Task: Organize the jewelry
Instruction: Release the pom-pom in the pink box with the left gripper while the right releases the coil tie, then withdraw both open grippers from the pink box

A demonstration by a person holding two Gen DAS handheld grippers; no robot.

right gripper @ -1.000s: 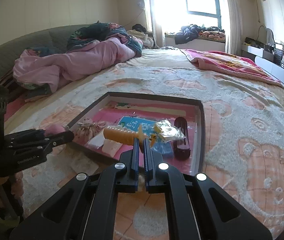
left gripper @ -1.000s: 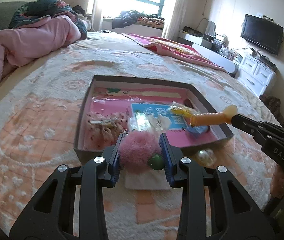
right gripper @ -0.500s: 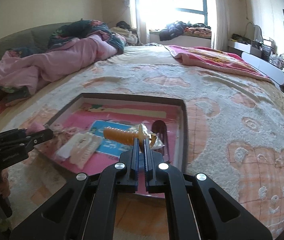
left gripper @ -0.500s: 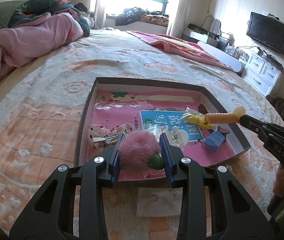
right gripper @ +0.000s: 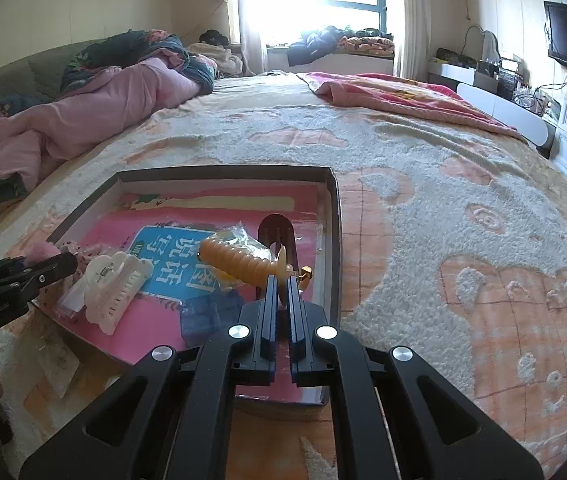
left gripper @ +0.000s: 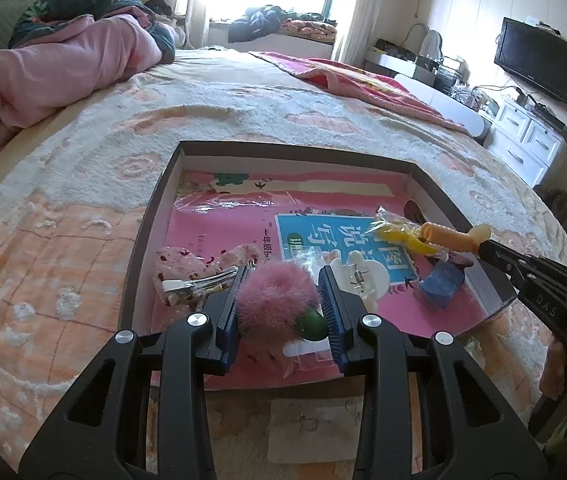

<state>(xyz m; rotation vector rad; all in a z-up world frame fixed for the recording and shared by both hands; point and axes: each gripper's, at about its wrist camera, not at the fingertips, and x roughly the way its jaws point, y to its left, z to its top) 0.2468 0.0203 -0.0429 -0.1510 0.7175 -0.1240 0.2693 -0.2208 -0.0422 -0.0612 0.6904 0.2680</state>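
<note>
Left wrist view: left gripper (left gripper: pixel 281 304), jaws part-open and clamped on a pink fluffy pompom (left gripper: pixel 273 306) with a green bead (left gripper: pixel 312 327) at its near right side; held above the near edge of the tray (left gripper: pixel 151 216). Right gripper (right gripper: pixel 281 286), jaws almost fully closed, pinching a thin pale disc at the end of an orange ribbed hair clip (right gripper: pixel 239 262); clip juts out to the left over the tray's right half, near its right edge.

Tray: shallow, dark-rimmed, rectangular, lying on the bedspread (right gripper: pixel 443 208); floor lined with a pink sheet bearing a blue printed panel (left gripper: pixel 335 236).

Contents, left to right:
- silver clip (left gripper: pixel 199 282) on pale pink speckled fabric pieces (left gripper: pixel 179 266), left half;
- white claw clip (right gripper: pixel 117 284), near the middle, toward the near edge;
- clear packet with a yellow item (left gripper: pixel 397 230), right of centre;
- blue block (left gripper: pixel 441 284), near right corner;
- dark brown comb-shaped piece (right gripper: pixel 277 230), along the right edge.

Beyond: pink quilt (right gripper: pixel 95 120) heaped at the bed's far left; television (left gripper: pixel 537 60) on the right wall.
</note>
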